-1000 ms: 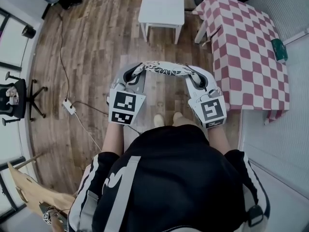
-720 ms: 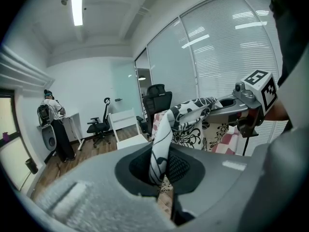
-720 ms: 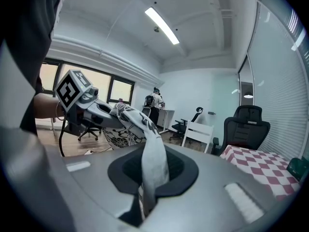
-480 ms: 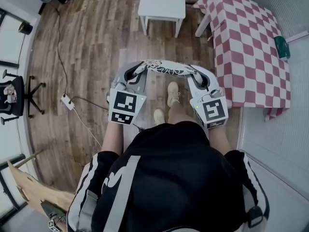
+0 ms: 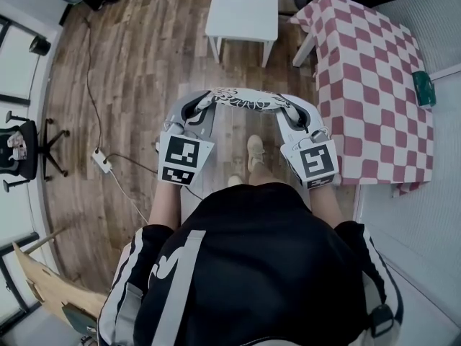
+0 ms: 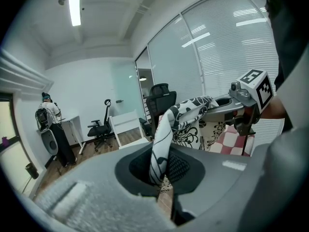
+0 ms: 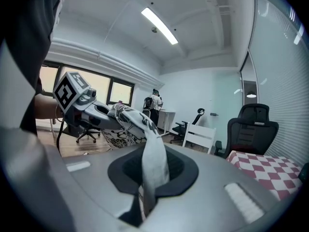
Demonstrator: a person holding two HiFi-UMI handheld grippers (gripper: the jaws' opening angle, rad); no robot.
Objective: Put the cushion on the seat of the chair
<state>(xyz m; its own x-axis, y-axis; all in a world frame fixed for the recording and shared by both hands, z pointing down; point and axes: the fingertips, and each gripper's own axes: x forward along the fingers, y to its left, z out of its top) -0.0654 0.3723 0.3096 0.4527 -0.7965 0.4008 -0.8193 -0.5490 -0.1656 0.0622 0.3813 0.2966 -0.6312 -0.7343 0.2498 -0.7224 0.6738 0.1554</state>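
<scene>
Left gripper (image 5: 196, 111) and right gripper (image 5: 294, 114) each clamp an end of the cushion (image 5: 248, 101), apparently mid-carry, which next needs lowering flat onto the far chair (image 5: 241, 13).

Office room, wood floor (image 5: 137, 63).
Checked table (image 5: 367, 85) at right; office chair (image 5: 25, 150) at left; blinds (image 6: 227, 42) on glazed wall; strip light (image 6: 74, 4) lit.

A white cloth cushion with black floral print (image 5: 245, 100) looked soft, matt and creased. The left gripper (image 5: 204, 103) and right gripper (image 5: 287, 107) had smooth, matt grey plastic bodies. The brown wood-plank floor (image 5: 137, 71) showed grain and a faint sheen. The red-and-white checked tablecloth (image 5: 367, 85) looked matt.
</scene>
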